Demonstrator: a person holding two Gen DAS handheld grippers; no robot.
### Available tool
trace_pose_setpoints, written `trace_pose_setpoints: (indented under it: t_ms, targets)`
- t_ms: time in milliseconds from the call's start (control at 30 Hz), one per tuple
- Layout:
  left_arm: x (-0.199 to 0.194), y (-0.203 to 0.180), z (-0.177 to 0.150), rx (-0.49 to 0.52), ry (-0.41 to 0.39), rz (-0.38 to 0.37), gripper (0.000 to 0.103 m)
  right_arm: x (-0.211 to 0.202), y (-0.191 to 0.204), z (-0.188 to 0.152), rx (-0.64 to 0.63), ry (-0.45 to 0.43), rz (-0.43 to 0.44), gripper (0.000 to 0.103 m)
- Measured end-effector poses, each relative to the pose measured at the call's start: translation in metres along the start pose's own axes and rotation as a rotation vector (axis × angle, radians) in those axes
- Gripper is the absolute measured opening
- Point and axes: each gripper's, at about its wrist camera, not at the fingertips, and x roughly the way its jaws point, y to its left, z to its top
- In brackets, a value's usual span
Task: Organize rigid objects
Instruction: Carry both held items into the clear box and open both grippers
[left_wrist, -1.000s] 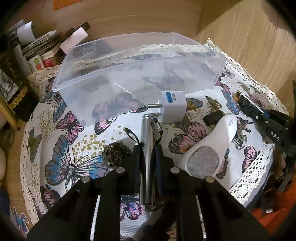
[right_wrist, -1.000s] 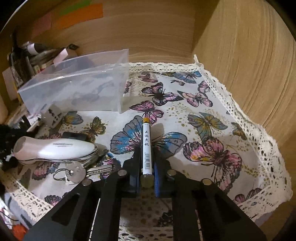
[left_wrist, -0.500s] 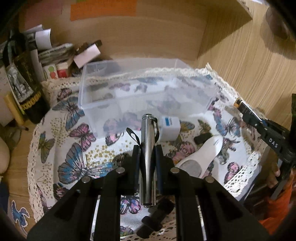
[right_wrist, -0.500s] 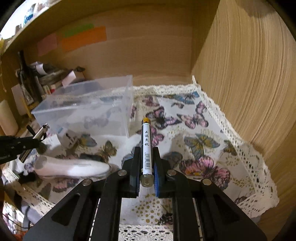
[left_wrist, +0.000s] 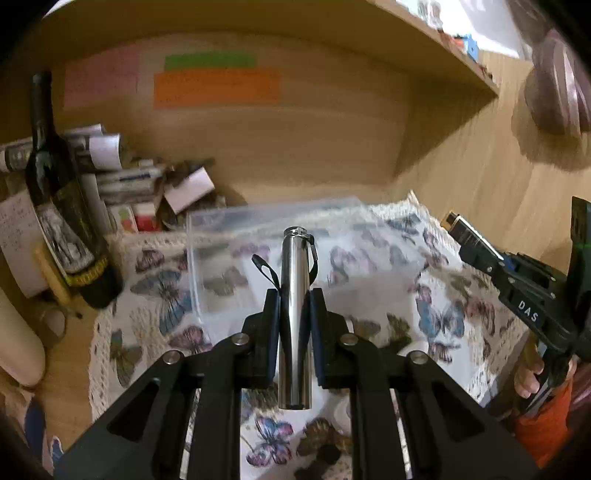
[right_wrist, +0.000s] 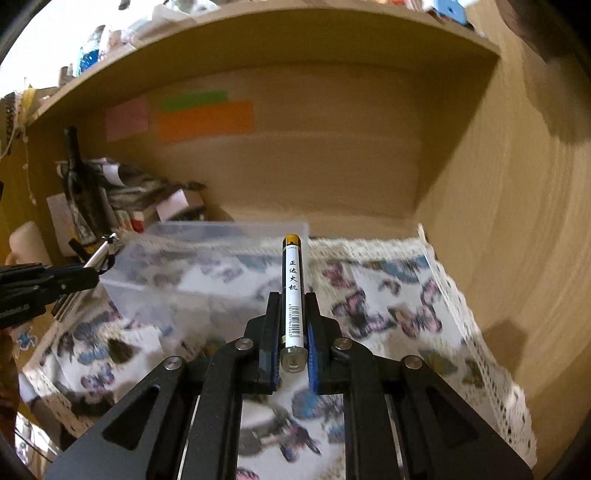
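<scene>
My left gripper (left_wrist: 294, 295) is shut on a silver metal flashlight (left_wrist: 294, 306) with a black wrist strap, held up in the air in front of the clear plastic bin (left_wrist: 295, 236). My right gripper (right_wrist: 291, 299) is shut on a white lighter (right_wrist: 293, 291) with black Chinese lettering and a yellow tip, also lifted, facing the same bin (right_wrist: 207, 254). Each gripper shows in the other's view: the right one (left_wrist: 476, 247) at the right edge, the left one (right_wrist: 94, 267) at the left edge with the flashlight tip.
The butterfly-print cloth (right_wrist: 388, 306) covers the desk inside a wooden alcove. A dark wine bottle (left_wrist: 59, 206) and stacked papers and boxes (left_wrist: 147, 184) stand at the back left. Small items lie blurred on the cloth under the left gripper (left_wrist: 325, 439).
Both grippers have risen well above the cloth with their objects and tilted upward, so the back wall and shelf now fill the views. The items on the cloth have dropped low or out of sight.
</scene>
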Motion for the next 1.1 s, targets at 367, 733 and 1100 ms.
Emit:
trace_pose_setpoints:
  t_ms: [367,733,1100]
  targets:
    - [0.031,0.018,0.041,-0.045,0.0,0.061,0.015,0.034,0.021,0.046,-0.06,-0.035,0.067,0.01]
    - [0.088,0.03,0.055,-0.085,0.103,0.095,0.015,0.101,0.032,0.05,-0.119,0.095,0.071,0.01]
    - [0.132,0.027,0.045,-0.054,0.222,0.108,0.012,0.148,0.027,0.033,-0.107,0.252,0.088,0.01]
